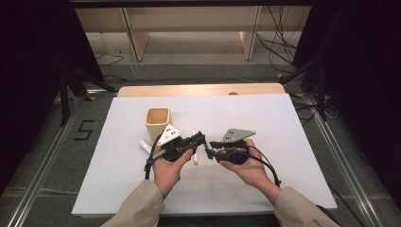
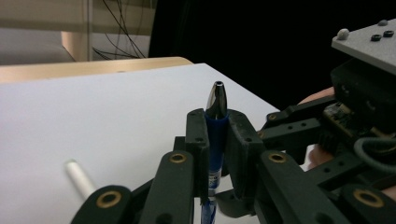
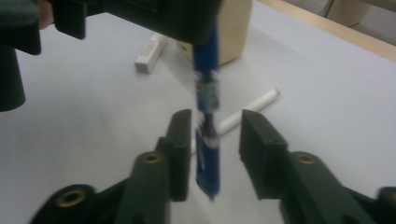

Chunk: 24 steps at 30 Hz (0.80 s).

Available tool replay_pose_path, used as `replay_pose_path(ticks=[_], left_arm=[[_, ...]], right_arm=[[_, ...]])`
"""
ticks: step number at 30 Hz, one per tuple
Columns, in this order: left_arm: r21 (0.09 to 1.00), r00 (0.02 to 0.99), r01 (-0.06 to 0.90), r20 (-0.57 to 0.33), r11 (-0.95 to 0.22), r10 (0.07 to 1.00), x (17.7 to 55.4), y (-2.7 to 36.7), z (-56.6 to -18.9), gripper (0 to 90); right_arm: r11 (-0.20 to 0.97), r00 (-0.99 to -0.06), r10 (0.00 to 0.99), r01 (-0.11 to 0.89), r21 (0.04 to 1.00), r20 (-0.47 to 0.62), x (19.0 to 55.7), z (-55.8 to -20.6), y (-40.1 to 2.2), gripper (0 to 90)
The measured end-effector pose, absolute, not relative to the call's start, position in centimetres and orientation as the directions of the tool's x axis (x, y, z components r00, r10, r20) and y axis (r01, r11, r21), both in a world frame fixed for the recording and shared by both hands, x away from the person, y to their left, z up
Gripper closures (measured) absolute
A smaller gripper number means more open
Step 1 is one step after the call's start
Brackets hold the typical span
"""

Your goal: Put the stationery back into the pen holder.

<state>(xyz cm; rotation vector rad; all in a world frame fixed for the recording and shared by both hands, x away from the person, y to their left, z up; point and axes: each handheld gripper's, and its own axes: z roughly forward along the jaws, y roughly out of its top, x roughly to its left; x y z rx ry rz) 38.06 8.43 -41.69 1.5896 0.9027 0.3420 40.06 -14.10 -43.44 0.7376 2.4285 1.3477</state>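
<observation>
A blue pen (image 2: pixel 215 140) with a silver tip stands between the jaws of my left gripper (image 2: pixel 217 122), which is shut on its barrel. In the high view both hands hold their grippers tip to tip over the middle of the white sheet, the left gripper (image 1: pixel 200 137) facing the right gripper (image 1: pixel 210 147). In the right gripper view the other end of the blue pen (image 3: pixel 207 161) hangs between the jaws of my right gripper (image 3: pixel 215 127), which is open. That end lies close to the left pad, with a gap to the right pad.
A beige square cup (image 1: pixel 157 122) stands behind the left hand. White sticks lie on the sheet: one (image 1: pixel 194 153) under the grippers and one (image 1: pixel 144 145) left of the hand. The white sheet (image 1: pixel 274 132) covers a wooden table.
</observation>
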Motion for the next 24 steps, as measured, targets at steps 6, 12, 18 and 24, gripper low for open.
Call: replay_pose_path(ticks=[6, 12, 18, 24], left_arm=[[0.955, 0.6, 0.296, -0.214, 0.035, 0.771, 39.2, 11.4, -39.5, 80.1], [0.968, 0.539, 0.25, -0.172, 0.038, 0.825, 40.3, 14.6, -36.9, 80.0], [0.977, 0.484, 0.211, -0.134, 0.033, 0.865, 41.4, 16.7, -35.1, 80.0], [0.983, 0.441, 0.181, -0.111, 0.033, 0.89, 42.0, 17.9, -34.0, 80.0]], right_arm=[[0.415, -0.787, 0.617, 0.344, 0.842, 0.017, 40.4, -43.5, -16.1, 43.2], [0.396, -0.738, 0.674, 0.395, 0.829, 0.031, 40.7, -44.0, -18.4, 34.1], [0.393, -0.715, 0.698, 0.423, 0.817, 0.035, 40.8, -44.3, -19.6, 30.0], [0.378, -0.697, 0.716, 0.437, 0.816, 0.042, 40.8, -44.4, -20.2, 28.5]])
